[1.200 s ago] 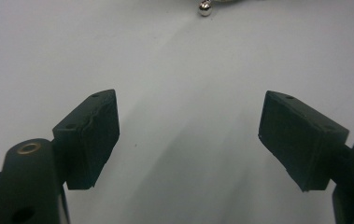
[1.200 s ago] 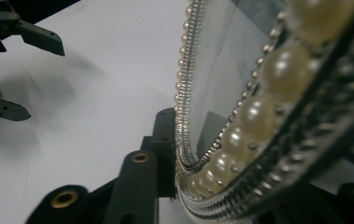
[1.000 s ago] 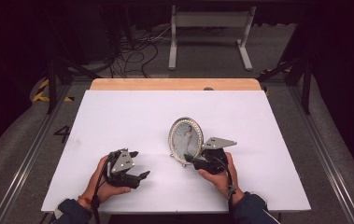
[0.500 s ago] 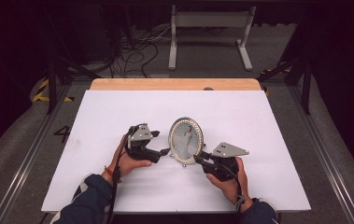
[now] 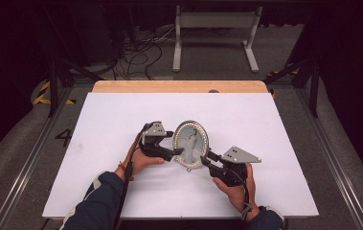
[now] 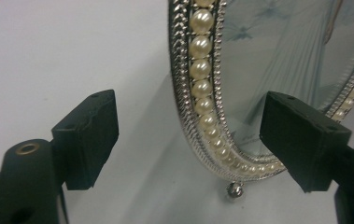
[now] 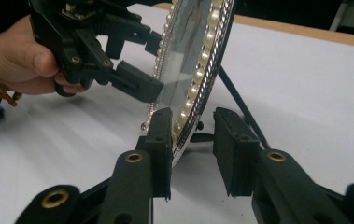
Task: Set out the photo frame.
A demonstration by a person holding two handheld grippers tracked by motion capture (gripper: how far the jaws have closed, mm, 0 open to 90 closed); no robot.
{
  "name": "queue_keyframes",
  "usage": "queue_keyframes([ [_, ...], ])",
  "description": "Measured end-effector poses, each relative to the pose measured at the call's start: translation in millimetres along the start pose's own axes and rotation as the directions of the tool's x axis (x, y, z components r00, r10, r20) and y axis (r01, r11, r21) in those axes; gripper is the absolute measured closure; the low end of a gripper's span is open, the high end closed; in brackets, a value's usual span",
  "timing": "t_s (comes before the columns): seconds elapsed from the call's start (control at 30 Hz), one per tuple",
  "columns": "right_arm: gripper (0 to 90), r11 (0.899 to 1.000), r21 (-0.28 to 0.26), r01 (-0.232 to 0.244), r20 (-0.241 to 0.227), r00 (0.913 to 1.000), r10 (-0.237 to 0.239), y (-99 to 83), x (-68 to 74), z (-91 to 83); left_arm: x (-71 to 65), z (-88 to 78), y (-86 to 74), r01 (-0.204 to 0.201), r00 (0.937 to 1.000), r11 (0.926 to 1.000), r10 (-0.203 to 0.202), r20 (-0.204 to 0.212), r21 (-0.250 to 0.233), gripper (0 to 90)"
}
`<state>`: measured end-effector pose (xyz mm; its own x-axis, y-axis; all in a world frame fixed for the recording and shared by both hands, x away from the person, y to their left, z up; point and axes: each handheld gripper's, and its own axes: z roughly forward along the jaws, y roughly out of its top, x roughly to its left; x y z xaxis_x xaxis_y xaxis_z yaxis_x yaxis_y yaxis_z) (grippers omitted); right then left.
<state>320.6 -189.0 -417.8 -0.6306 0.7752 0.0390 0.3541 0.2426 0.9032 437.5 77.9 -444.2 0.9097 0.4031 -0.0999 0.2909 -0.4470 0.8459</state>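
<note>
Left tool (image 5: 176, 152) moved in from the near-left to the oval pearl-rimmed photo frame (image 5: 191, 143).
Frame stands mid-table (image 5: 275, 143) on its strut; left jaws apart, straddling its left rim; right tool (image 5: 207, 157), just reopening slightly, brackets the near rim, steadying it.

Oval pearl-rimmed silver picture frame (image 5: 191, 143), upright on its rear strut, mid-table on white surface.

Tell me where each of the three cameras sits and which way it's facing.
High view: above the person's side, looking forward and down at the white table; forearms, both hands show.
Left gripper view: on the left tongs, facing the oval pearl-rimmed silver picture frame; own black jaws show.
Right gripper view: on the right tongs, straddling the frame's lower edge; left hand shows beyond.
All share the frame.
</note>
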Motion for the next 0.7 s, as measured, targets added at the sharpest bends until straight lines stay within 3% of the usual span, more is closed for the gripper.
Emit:
queue_keyframes([
  [0.1, 71.5, 1.000, -0.010, 0.004, 0.004, 1.0000, -0.004, 0.8, 1.4, -0.8, -4.0, 2.9, 2.2, -0.033, 0.9992, 0.9994, 0.033, 0.024, 0.007, 22.5],
  [0.23, 74.0, 1.000, -0.017, 0.005, 0.009, 0.9999, -0.005, 1.0, 2.9, -0.6, -7.8, 4.9, 3.6, -0.038, 0.9984, 0.9993, 0.038, 0.043, 0.006, 24.3],
  [0.3, 75.3, 1.000, -0.021, 0.013, 0.011, 0.9998, -0.013, 1.4, 3.6, -0.2, -9.0, 4.5, 3.9, -0.037, 0.9976, 0.9993, 0.037, 0.059, -0.003, 29.2],
  [0.57, 75.9, 1.000, -0.020, 0.001, 0.008, 1.0000, -0.001, 2.2, 1.7, 1.0, -9.1, 1.1, 3.1, -0.038, 0.9974, 0.9993, 0.037, 0.061, 0.000, 38.5],
  [0.7, 76.4, 1.000, -0.018, -0.017, 0.004, 0.9998, 0.017, 2.9, -2.0, 3.4, -11.3, -2.5, 1.5, -0.040, 0.9986, 0.9992, 0.040, 0.036, 0.003, 41.6],
])
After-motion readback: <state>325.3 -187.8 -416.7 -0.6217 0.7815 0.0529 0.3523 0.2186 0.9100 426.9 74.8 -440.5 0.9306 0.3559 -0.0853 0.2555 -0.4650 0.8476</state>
